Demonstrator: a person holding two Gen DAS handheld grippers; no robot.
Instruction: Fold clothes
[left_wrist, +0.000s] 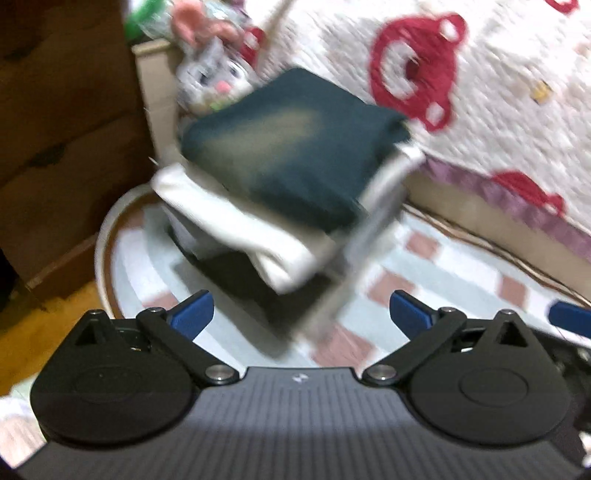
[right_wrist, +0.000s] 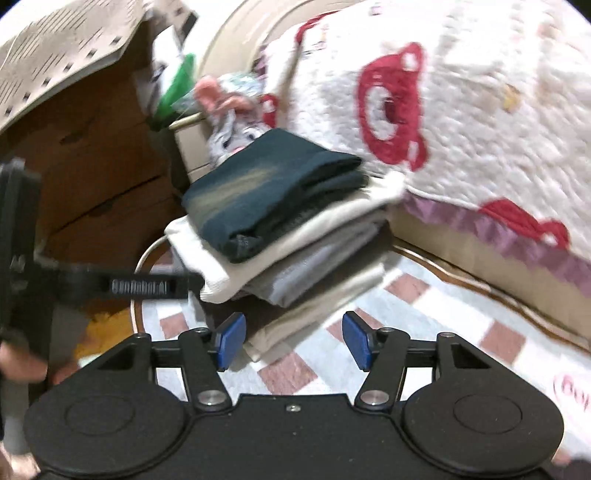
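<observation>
A stack of folded clothes stands on a round table with a checked cloth (left_wrist: 424, 258). On top lies a dark teal garment (left_wrist: 288, 155) (right_wrist: 273, 188), with a white one (left_wrist: 236, 229) (right_wrist: 295, 236) under it and grey layers (right_wrist: 317, 266) below. My left gripper (left_wrist: 301, 314) is open just in front of the stack, with nothing between its blue pads. My right gripper (right_wrist: 293, 339) is also open and holds nothing, close to the stack's lower edge. One black finger (right_wrist: 155, 286) of the left gripper reaches in from the left of the right wrist view.
A bed with a white quilt printed with red bears (right_wrist: 461, 110) runs behind and to the right. Brown cardboard boxes (left_wrist: 62, 129) stand at the left. A grey plush toy (left_wrist: 210, 74) sits behind the stack. A hand (right_wrist: 22, 365) shows at the left edge.
</observation>
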